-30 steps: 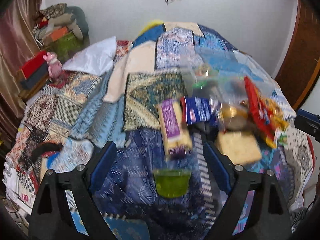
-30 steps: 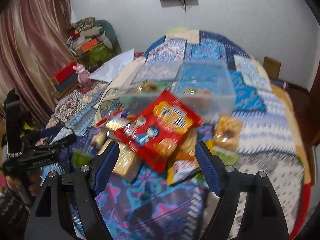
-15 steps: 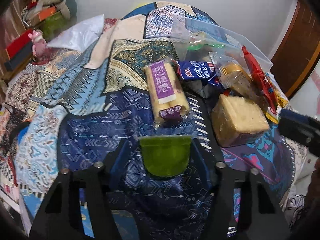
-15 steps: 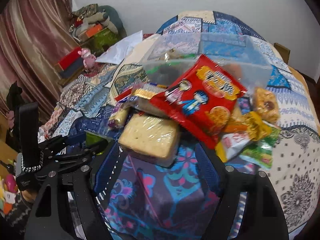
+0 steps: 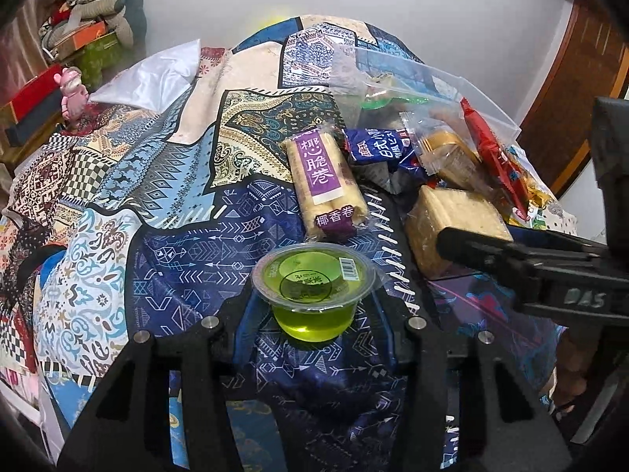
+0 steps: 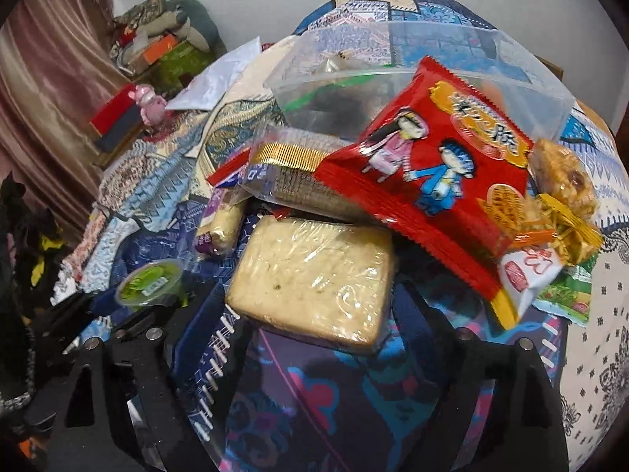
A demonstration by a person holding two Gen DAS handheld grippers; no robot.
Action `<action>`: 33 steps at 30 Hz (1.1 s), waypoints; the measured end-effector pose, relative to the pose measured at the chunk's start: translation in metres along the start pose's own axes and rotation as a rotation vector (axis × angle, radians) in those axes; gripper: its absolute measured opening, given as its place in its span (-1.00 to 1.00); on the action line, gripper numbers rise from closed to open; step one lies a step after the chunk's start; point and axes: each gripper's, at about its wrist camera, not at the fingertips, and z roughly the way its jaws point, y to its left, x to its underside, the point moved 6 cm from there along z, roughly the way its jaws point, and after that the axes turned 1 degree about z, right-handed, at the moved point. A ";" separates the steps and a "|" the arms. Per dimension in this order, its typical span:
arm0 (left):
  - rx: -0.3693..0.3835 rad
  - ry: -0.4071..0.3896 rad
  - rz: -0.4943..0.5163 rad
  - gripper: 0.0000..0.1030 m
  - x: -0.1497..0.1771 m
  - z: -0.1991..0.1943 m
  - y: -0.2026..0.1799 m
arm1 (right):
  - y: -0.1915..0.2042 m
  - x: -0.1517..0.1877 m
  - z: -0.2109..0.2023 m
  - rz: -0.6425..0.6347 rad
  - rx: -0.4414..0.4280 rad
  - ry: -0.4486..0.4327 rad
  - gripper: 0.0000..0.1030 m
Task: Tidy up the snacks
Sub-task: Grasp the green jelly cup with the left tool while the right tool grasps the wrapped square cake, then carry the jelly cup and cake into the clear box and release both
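Left gripper (image 5: 314, 310) closing on round, clear-plastic green jelly cup (image 5: 312, 295) atop patterned quilt (image 5: 188, 259); right gripper (image 6: 314, 314) opening around cellophane-wrapped rectangular cracker block (image 6: 314, 279).

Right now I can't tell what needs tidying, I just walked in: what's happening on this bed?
A person is sorting snacks on the patterned bedspread with two handheld grippers. The left gripper is closing around a green jelly cup, which sits upright between its fingers. The right gripper is opening, its fingers either side of a wrapped pale cracker block. Other packets, including a red snack bag, lie piled against a clear plastic bin.
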 end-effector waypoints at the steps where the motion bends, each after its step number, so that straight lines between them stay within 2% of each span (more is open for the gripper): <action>1: -0.002 -0.001 -0.004 -0.03 0.000 0.000 0.001 | 0.000 0.001 0.002 -0.005 0.015 0.004 0.66; 4: -0.003 -0.004 -0.015 -0.03 -0.001 -0.002 0.004 | -0.001 0.001 0.007 -0.021 0.037 0.010 0.66; 14: -0.024 -0.032 0.006 -0.03 -0.008 -0.016 -0.005 | -0.001 0.005 -0.006 -0.022 0.008 -0.025 0.57; 26: -0.025 -0.124 0.016 -0.03 -0.030 -0.058 -0.028 | -0.001 0.007 -0.068 -0.059 -0.056 -0.137 0.56; 33: -0.017 -0.175 0.029 -0.03 -0.057 -0.073 -0.050 | -0.017 -0.016 -0.101 -0.065 -0.053 -0.229 0.56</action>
